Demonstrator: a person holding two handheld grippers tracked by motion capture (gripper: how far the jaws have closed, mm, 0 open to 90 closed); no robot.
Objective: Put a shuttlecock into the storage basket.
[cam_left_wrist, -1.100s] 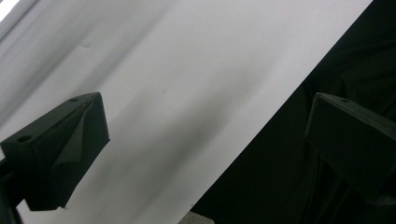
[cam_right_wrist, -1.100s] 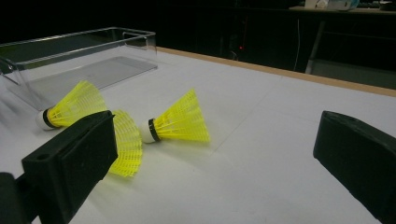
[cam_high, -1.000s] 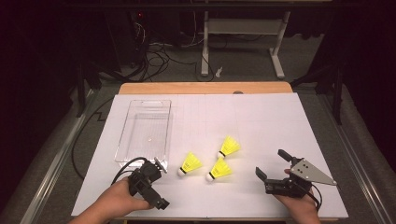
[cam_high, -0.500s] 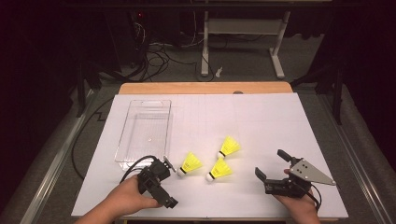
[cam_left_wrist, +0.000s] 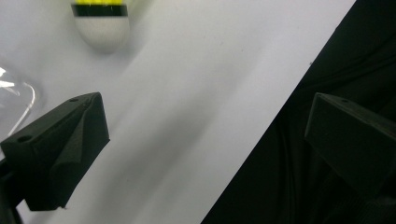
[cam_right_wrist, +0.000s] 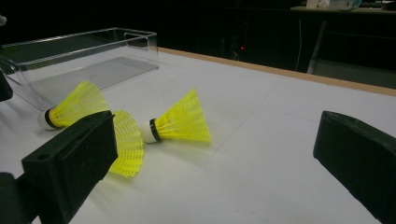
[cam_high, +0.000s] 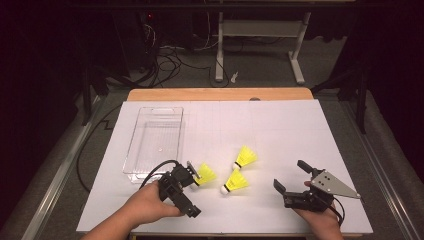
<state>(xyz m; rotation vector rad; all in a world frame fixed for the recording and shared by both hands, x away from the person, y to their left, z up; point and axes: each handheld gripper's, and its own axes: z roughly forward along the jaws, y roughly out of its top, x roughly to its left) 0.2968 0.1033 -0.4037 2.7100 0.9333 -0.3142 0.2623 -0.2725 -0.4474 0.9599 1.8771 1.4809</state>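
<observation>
The left hand-held gripper (cam_high: 190, 172) is reaching, jaws spread and holding nothing, for the nearest yellow shuttlecock (cam_high: 205, 174), which is lying on its side on the white bench (cam_high: 280, 130) just beside the clear tray (cam_high: 155, 142). It should be closing on the firm white cork (cam_left_wrist: 102, 33) rather than the soft skirt, which would likely be crushing. Two more shuttlecocks (cam_high: 236, 182) (cam_high: 245, 157) are lying near. The right hand-held gripper (cam_high: 295, 180) is resting wide open, well apart from them.

Yellow shuttlecocks (cam_high: 236, 182), clear tray (cam_high: 150, 150), black grippers (cam_high: 292, 179).
</observation>
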